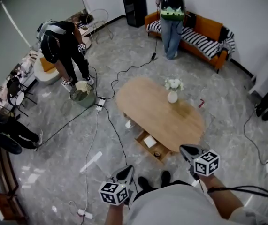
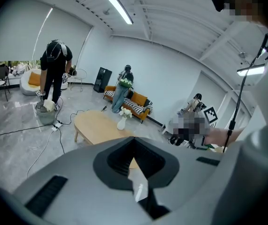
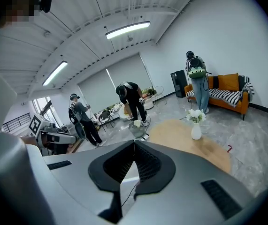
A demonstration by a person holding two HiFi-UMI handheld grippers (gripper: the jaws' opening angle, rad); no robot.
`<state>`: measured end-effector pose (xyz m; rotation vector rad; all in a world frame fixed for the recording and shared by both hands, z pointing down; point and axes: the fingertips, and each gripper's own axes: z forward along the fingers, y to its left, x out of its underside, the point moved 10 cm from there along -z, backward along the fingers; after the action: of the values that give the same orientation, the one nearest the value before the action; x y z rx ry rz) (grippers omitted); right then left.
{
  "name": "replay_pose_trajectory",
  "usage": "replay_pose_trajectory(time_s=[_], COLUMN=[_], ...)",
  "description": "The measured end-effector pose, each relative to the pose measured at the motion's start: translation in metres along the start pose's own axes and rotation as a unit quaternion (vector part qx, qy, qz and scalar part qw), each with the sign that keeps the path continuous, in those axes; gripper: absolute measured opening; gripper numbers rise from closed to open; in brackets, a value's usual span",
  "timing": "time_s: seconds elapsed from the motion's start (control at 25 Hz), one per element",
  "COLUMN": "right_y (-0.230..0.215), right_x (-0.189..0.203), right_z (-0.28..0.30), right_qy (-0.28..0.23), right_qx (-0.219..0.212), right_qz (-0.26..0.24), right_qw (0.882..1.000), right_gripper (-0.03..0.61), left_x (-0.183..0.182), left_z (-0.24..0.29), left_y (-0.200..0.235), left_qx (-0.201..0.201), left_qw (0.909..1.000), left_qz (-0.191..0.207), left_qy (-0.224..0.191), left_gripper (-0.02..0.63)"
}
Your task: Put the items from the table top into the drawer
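One oval table (image 1: pixel 143 103), long axis upper-left to lower-right; drawer (image 1: pixel 145 150) open.

An oval, light wooden bench (image 1: pixel 157 118) is standing on a grey marbled floor (image 1: pixel 101 139), its long axis running from far left to near right. One thing is sitting on its top: a white vase (image 1: pixel 172 97) holding white flowers (image 1: pixel 173 84), standing upright towards the far edge. The rest of the top is showing bare wood. On the near side, a wooden drawer (image 1: pixel 143 150) is hanging open from under the top. A flat white item (image 1: pixel 149 141) is lying in the drawer, and a small dark round piece (image 1: pixel 157 153), too small to name, is lying just nearer.
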<state>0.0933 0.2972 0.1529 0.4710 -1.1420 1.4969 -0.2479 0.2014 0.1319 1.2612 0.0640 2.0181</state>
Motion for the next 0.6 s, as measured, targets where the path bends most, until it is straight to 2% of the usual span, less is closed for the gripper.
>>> replay_pose_trajectory(time_s=[0.6], right_y=[0.022], right_x=[0.007], right_z=[-0.002], right_qy=[-0.004], right_qx=[0.020], right_qz=[0.009], right_qw=[1.000], right_gripper=[0.034], left_x=[-0.004], left_z=[-0.010], left_y=[0.015], left_qx=[0.016], left_qw=[0.9999], left_qz=[0.001], left_qy=[-0.001], left_gripper=[0.002])
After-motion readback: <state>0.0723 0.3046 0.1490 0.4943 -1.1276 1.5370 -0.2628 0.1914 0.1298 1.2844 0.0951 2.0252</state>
